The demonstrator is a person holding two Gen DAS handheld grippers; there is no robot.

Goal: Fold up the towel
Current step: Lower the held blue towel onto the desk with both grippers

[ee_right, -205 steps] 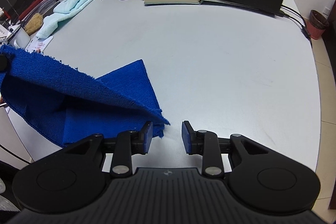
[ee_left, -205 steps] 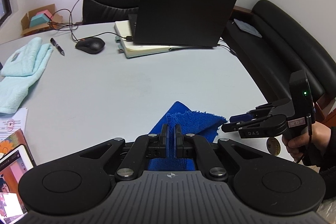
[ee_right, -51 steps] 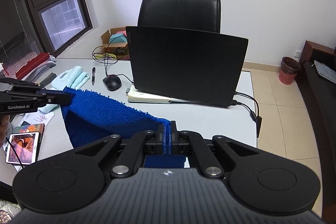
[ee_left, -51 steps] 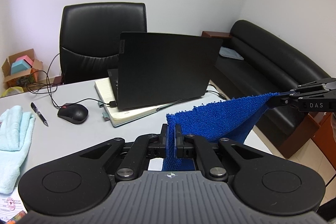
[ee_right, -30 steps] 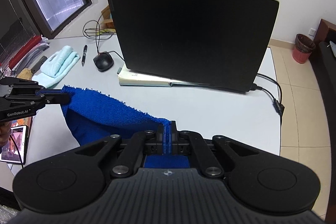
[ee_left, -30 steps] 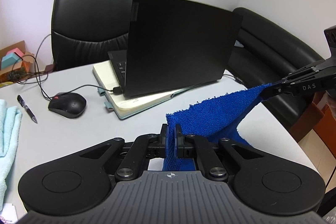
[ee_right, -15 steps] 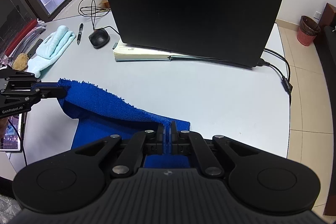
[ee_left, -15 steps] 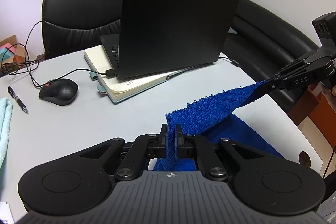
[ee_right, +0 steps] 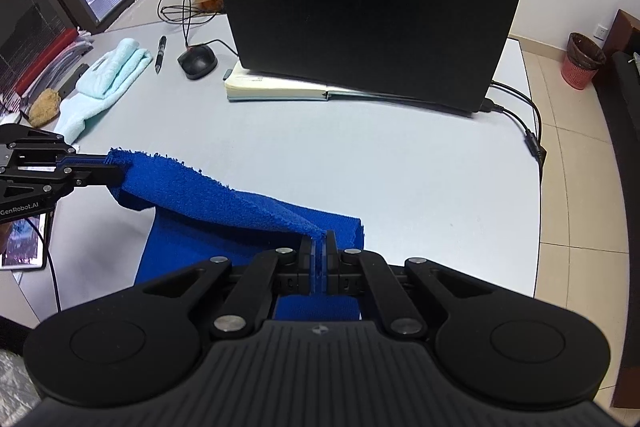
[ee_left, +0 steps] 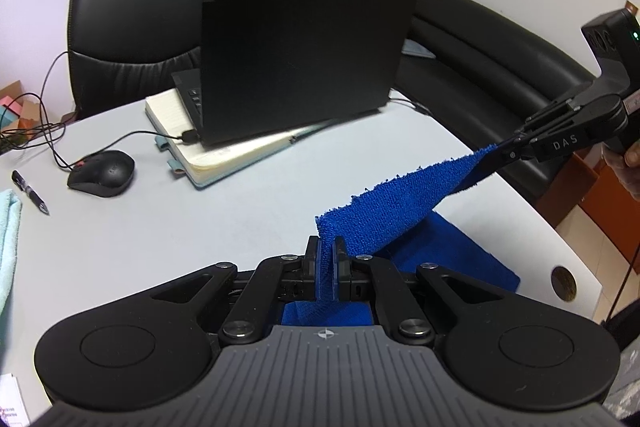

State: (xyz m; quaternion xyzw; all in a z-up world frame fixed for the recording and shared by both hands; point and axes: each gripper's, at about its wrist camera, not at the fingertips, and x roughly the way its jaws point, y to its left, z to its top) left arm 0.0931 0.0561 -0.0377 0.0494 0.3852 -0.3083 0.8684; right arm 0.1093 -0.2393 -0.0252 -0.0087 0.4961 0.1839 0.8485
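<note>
Far left of the tabletop (ee_right: 400,167): a pale aqua towel (ee_right: 108,75), a pen (ee_right: 161,53), a black mouse (ee_right: 198,61); none of it in play. Further right, a black laptop (ee_right: 368,3) propped on an open notebook (ee_right: 276,91), well beyond the work. Nearer, in the right wrist view, left claw (ee_right: 116,167) pinched fully closed on one corner of the blue towel (ee_right: 224,203), lifted above the surface. Between the two claws, the gripped top edge stretched almost taut, running left to right as the long axis, sagging slightly in the middle. Beneath that raised edge, the rest of the cloth lying flat on the near part of the tabletop, extending away toward the laptop and ending in a straight far edge. At the right end, right claw (ee_right: 318,247) likewise clamped tight on the other corner, blue pile showing between the pads. Same grip confirmed in the left wrist view: left claw (ee_left: 327,251) closed on cloth, right claw (ee_left: 506,153) off to the right and higher, blue towel (ee_left: 400,219) slanting up toward it. Judged next: both corners carried together forward, away from the body and over the flat layer, then lowered onto the far edge; both claws equally committed, neither nearer. Main risk, judged: uneven travel skewing the fold line.
</note>
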